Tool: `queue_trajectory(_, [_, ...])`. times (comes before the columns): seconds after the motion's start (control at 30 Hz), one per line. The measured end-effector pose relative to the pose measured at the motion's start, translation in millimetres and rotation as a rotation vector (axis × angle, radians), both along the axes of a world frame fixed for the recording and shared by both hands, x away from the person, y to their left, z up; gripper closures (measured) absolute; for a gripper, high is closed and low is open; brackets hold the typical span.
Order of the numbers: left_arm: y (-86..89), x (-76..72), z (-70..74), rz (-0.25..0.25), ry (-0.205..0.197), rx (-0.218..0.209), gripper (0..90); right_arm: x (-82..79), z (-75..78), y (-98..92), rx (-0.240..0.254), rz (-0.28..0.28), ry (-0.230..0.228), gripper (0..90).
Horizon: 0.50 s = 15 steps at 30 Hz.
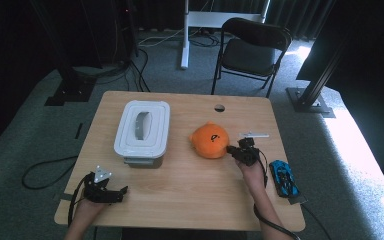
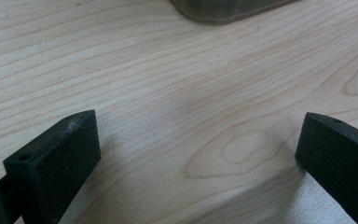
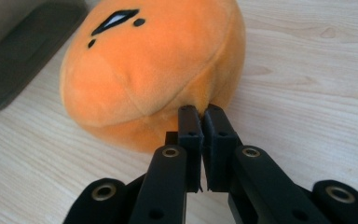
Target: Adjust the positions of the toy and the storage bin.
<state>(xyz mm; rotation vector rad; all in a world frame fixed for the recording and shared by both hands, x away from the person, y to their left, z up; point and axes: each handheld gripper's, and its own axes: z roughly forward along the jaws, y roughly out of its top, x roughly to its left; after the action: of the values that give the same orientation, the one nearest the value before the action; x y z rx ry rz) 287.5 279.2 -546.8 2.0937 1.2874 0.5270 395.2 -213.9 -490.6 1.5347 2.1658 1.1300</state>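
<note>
Round orange plush toy (image 1: 210, 141) with a black face mark: high view has it right of centre on the light wooden table (image 1: 190, 185), right of the white lidded plastic box (image 1: 142, 131). Right gripper (image 1: 235, 151) touches its right edge, forearm coming in from below. Left gripper (image 1: 122, 191) rests near the front-left edge.

Left gripper view: jaws wide apart, bare wood between.

Right gripper view: jaws nearly together, pinching a fold of plush (image 3: 154, 74) at the lower rim. Judgement: light, soft, squashy; a seam pinch could slip, so grip deeper.
</note>
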Motion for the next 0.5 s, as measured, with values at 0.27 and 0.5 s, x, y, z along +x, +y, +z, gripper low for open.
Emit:
queue_trajectory(0.27, [0.1, 0.0, 0.0, -0.001, 0.000, 0.001, 0.2, 21.8, 5.7, -6.5, -0.006, -0.042, 0.010, 87.0])
queue_trajectory(0.5, [0.0, 0.0, 0.0, 0.000, 0.000, 0.000, 0.2, 33.8, 7.4, -9.9, -0.009, -0.070, 0.027, 81.9])
